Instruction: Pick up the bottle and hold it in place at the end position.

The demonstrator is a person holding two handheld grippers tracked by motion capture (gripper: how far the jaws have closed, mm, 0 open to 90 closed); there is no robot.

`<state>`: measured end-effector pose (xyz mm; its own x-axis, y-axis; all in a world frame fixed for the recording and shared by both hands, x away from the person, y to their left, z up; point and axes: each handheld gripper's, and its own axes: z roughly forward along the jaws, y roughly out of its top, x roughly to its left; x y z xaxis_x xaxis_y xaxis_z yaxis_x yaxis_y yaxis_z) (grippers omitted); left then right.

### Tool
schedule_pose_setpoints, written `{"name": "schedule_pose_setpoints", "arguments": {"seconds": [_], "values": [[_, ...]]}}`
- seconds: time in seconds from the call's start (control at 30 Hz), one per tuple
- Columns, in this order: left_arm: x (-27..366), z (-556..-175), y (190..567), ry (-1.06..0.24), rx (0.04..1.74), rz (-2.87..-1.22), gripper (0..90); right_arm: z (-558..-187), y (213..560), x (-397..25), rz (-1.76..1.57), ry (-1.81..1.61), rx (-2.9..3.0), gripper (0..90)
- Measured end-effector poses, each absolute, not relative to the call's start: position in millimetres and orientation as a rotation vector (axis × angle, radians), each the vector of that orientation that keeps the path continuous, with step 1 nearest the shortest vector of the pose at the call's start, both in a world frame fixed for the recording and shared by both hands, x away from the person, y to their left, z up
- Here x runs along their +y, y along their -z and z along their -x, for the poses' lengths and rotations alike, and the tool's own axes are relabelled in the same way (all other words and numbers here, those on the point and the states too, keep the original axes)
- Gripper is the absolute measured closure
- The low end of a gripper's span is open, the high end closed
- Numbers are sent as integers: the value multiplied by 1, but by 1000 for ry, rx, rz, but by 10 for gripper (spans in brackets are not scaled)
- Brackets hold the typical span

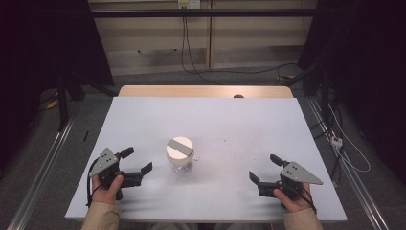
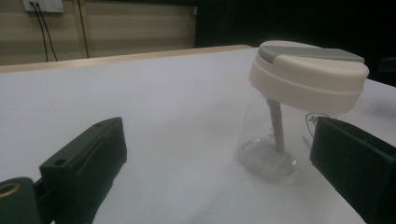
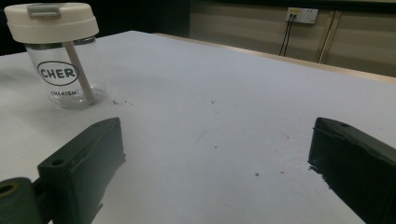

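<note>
Two tongs rest near the front edge of the surface (image 1: 143,120), one toward each front corner, both with jaws spread wide and holding nothing. The left tongs (image 1: 135,160) sit just beside a clear glass cup (image 1: 180,155), which stands upright a little left of centre, nearer the front edge than the back; the right tongs (image 1: 265,167) lie well apart from it. The cup wears a cream lid with a grey flip tab (image 2: 308,52), and a pale straw (image 2: 276,125) leans inside down to the base. It looks empty.

Judging by the positions, the step in hand is the left tongs' reach for the cup. Done well, the jaws should close on the glass body below the lid, squarely across its width, since the wall tapers and glass is slick. A slow, level approach would avoid tipping it. Beyond, the back edge shows bare wood (image 1: 206,91).
</note>
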<state>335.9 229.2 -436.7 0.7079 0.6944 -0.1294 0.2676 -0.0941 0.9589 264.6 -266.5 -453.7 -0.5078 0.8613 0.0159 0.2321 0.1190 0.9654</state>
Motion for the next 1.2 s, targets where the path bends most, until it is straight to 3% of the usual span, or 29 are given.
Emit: {"name": "schedule_pose_setpoints", "arguments": {"seconds": [0.2, 1.2], "values": [[218, -335, 434, -370, 767, -1655, 35, -264, 454, -267, -1057, -1413, 1824, 28], [156, -334, 437, -378, 730, -1804, 38, -265, 454, -266, -1053, -1406, 1830, 31]]}}
